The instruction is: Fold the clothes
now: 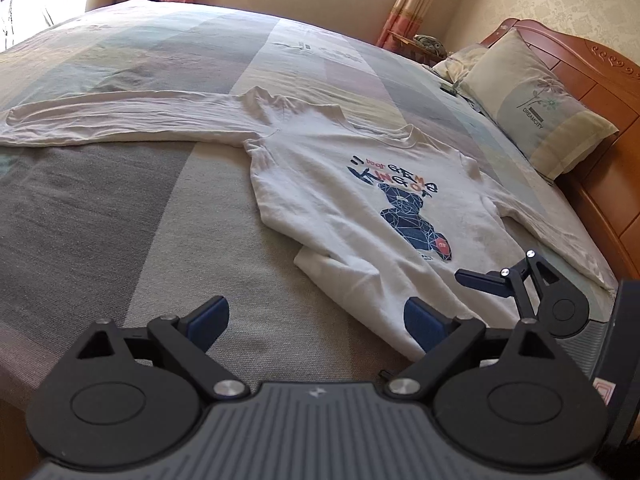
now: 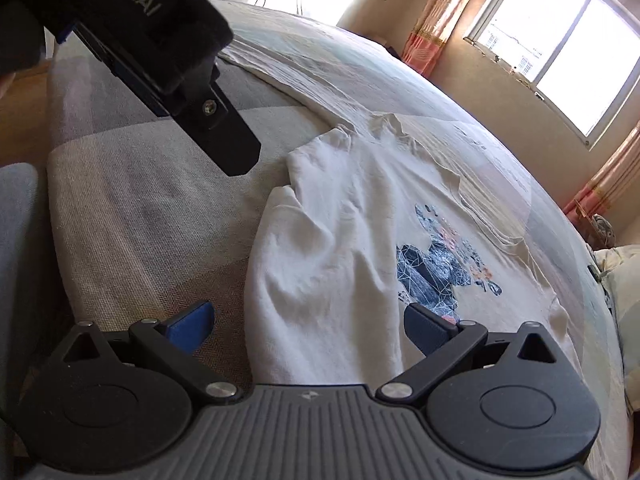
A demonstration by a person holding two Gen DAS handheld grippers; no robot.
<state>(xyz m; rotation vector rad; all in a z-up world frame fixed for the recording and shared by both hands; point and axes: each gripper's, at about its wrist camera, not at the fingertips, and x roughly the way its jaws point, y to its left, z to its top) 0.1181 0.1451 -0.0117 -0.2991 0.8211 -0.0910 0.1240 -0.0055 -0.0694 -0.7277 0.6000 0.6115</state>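
White long-sleeved shirt (image 1: pixel 360 208) lies print-up on the bed (image 1: pixel 120 220), near the edge closest to the cameras, collar toward the far side.

Progress, judged from the lay: one side of the body is turned inward over itself, leaving a rounded fold (image 2: pixel 320 264) along that edge. One sleeve (image 1: pixel 120 120) stretches flat and unfolded across the bed; the other sleeve (image 1: pixel 560 232) runs toward the pillow (image 1: pixel 536 108), also unfolded. Hem not brought up. So an early stage: sleeves, second side and crosswise fold remain.

Left tongs (image 1: pixel 316 320): jaws wide apart, nothing between the pads, hovering over the shirt's near corner.

Right tongs (image 2: pixel 308 324): jaws at full spread, over the folded edge, gripping nothing.
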